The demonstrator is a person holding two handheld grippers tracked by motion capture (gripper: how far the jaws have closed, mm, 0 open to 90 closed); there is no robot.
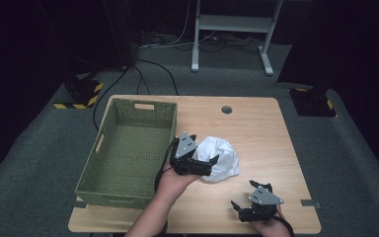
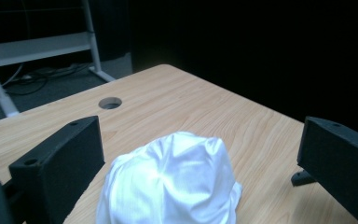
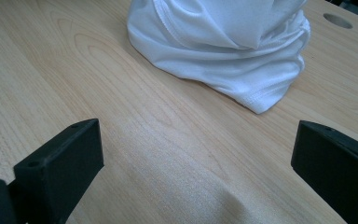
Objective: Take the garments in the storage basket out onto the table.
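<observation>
High view: crumpled white fabric bundle [image 1: 219, 158] lies on light wooden desk [image 1: 261, 128], just right of green woven rectangular basket [image 1: 128, 148]. Left gripper [image 1: 197, 158] at bundle's left edge, fingers spread wide. Left gripper view: bundle [image 2: 170, 184] sits between two black fingers [image 2: 58, 161], low and centred, gap on each side, no contact seen. Right gripper [image 1: 249, 197] near desk's front edge, apart from bundle, fingers apart. Right gripper view: bundle [image 3: 223, 42] ahead of open fingers [image 3: 60, 158], bare desk [image 3: 168, 154] between them.
</observation>
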